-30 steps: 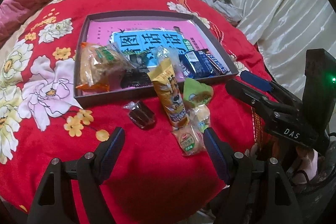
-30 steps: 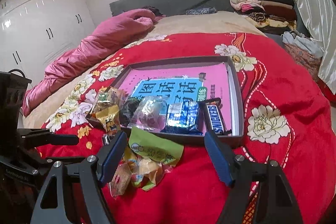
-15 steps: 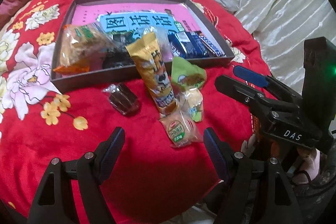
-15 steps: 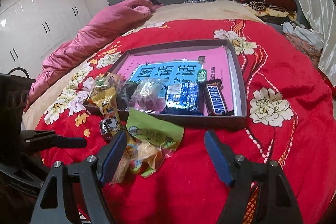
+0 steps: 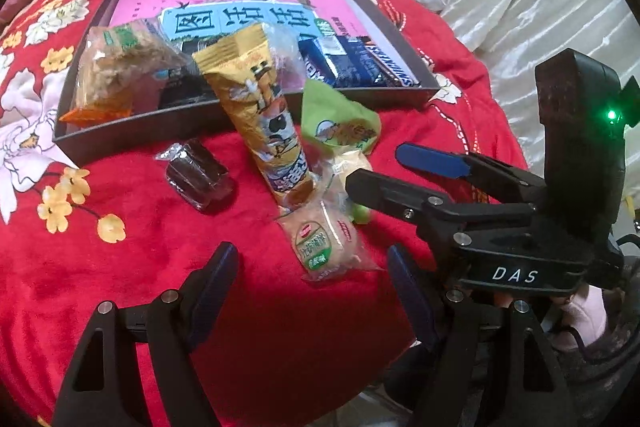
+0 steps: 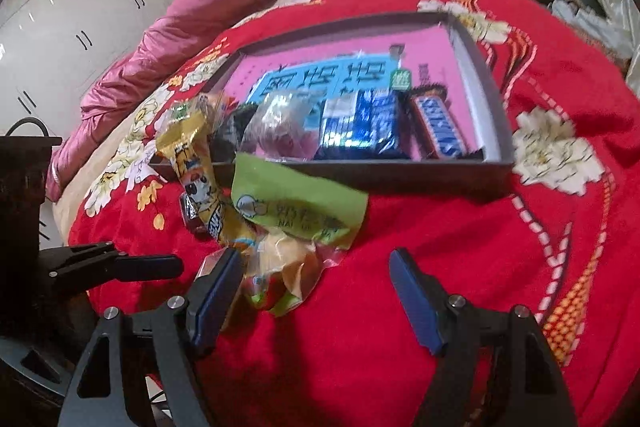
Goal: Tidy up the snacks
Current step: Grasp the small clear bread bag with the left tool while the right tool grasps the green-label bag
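A: Step?
B: Approach. Left gripper (image 5: pixel 312 287) and right gripper (image 6: pixel 316 291) both spread wide, holding nothing. Loose snacks at frame centre, in front of the tray (image 5: pixel 132 139): green bag (image 6: pixel 296 203), yellow pack (image 5: pixel 260 115), small cake (image 5: pixel 320 243).
A: Next?
B: Probably close on the green bag, lift it into the tray.

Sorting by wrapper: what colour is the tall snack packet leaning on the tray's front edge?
Yellow, with a cartoon print, the tall snack packet; clearest in the left wrist view.
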Demonstrator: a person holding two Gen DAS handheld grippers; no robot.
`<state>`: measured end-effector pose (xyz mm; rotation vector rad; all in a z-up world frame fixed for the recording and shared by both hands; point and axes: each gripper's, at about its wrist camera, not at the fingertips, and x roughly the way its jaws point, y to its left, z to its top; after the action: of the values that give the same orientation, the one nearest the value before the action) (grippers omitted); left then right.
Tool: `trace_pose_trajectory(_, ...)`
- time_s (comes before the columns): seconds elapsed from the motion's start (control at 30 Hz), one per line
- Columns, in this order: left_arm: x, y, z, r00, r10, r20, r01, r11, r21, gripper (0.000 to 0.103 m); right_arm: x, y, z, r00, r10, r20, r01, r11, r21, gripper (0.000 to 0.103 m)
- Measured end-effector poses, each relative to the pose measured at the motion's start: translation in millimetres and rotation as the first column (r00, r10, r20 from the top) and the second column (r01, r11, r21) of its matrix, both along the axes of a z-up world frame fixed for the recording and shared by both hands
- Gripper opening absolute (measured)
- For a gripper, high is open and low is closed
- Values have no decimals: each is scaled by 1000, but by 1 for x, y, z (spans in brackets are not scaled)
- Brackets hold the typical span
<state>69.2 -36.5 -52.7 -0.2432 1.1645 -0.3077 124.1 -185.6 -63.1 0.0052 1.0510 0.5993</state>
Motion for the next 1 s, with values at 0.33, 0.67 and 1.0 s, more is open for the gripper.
trace_pose_trajectory(0.33, 9, -4, -10, 1000, 14, -19, -15, 1000, -23, 68, 11, 12, -11, 998, 51, -26, -51, 999, 17, 57)
trace_pose_trajectory(0.67, 17, -9, -20, 999, 6, -47, -9, 998, -66, 45, 16, 21, -18, 996, 93, -13, -93, 995, -29, 50)
trace_pose_trajectory(1.0, 11, 2, -19, 998, 7, -55, -12, 997, -80, 28, 3, 21, -7, 992, 127, 20, -126, 991, -40, 34)
